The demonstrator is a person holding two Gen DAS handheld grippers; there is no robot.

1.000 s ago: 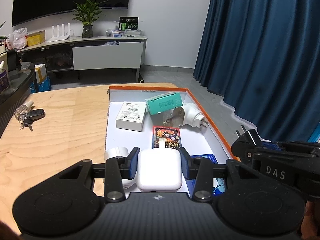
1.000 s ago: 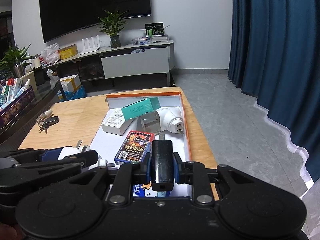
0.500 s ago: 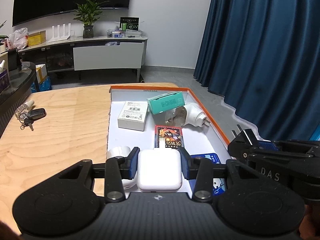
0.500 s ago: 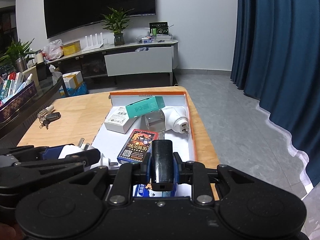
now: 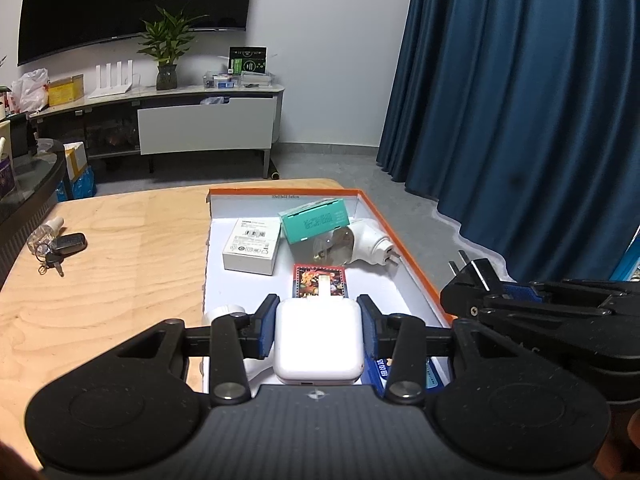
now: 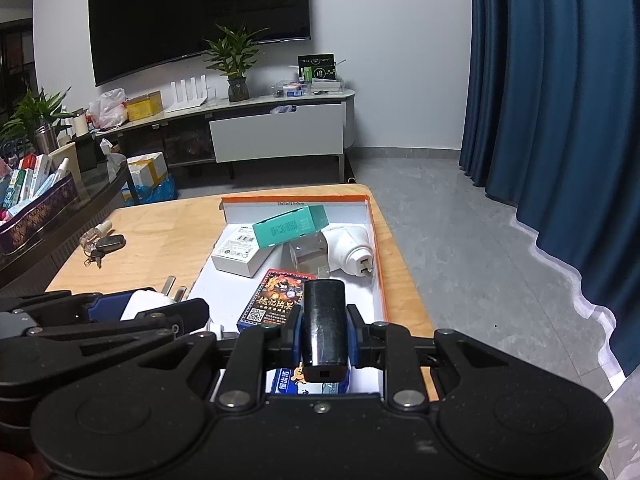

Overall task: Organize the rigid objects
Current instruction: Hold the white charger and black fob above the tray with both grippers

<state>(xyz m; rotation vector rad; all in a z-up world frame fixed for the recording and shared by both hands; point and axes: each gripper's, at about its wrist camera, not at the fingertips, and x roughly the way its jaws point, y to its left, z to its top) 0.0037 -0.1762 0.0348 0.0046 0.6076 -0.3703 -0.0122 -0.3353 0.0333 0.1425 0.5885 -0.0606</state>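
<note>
Left gripper (image 5: pixel 319 322): jaws clenched on a white charger (image 5: pixel 319 343), held over the near end of the orange-rimmed tray (image 5: pixel 404 248). Right gripper (image 6: pixel 323 326): jaws clenched on a black adapter (image 6: pixel 323 326), also above the tray's near end. Tray contents: white box (image 5: pixel 252 249) far left, teal box (image 5: pixel 315 225) tilted beside a white plug (image 5: pixel 374 247), card deck (image 5: pixel 320 281) at centre; keys (image 5: pixel 60 246) lie on the wooden table (image 5: pixel 120 264), well left.

A white wall (image 6: pixel 384 40) carries a large dark television (image 6: pixel 192 12) above a long low cabinet (image 6: pixel 276 120) with a white front panel. A potted plant (image 6: pixel 234 60) stands on the cabinet. Deep blue curtains (image 6: pixel 560 100) hang down the right side to a grey tiled floor (image 6: pixel 460 220). A pale wooden table (image 5: pixel 100 260) fills the foreground. The room light is dim and even.
</note>
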